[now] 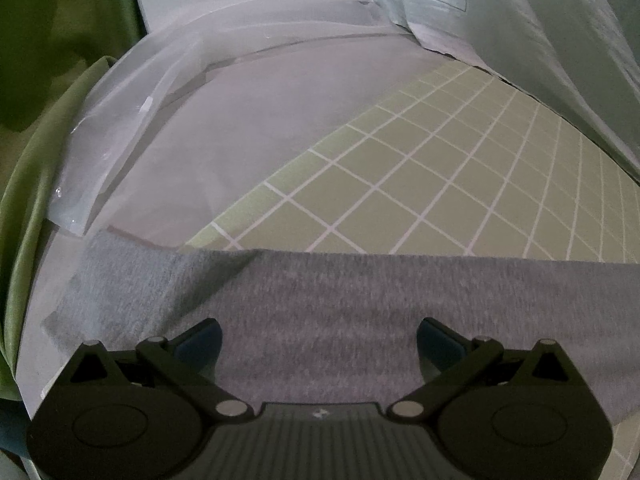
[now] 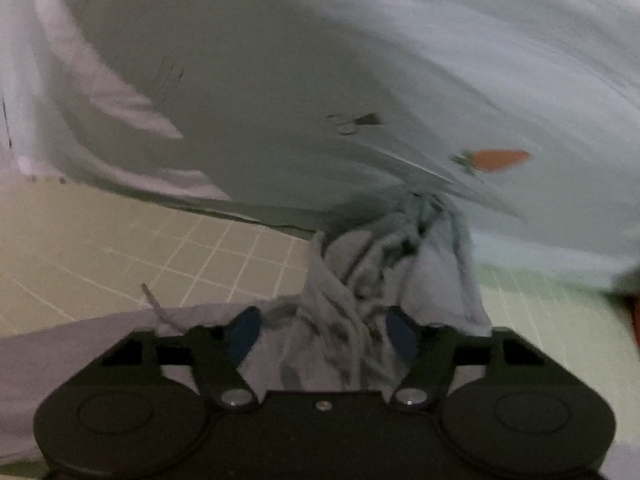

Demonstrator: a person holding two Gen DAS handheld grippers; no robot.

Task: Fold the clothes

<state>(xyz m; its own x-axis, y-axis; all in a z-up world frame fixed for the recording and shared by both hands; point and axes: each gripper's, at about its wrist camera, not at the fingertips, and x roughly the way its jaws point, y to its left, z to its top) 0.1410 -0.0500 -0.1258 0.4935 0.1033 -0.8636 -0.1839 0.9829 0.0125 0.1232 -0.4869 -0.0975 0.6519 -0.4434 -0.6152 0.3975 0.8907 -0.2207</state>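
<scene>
Left wrist view: the left gripper [image 1: 319, 338] stands wide apart above a flat heather-grey knit garment [image 1: 360, 300] lying on a green gridded mat [image 1: 440, 184]. Right wrist view: the right gripper [image 2: 322, 334], half-spread, flanks the garment's bunched, frayed folds without pressing them.

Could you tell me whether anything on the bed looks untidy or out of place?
Yes: the grey garment is bunched into a crumpled wad between the right gripper's open jaws, though it lies flat in the left view.
</scene>
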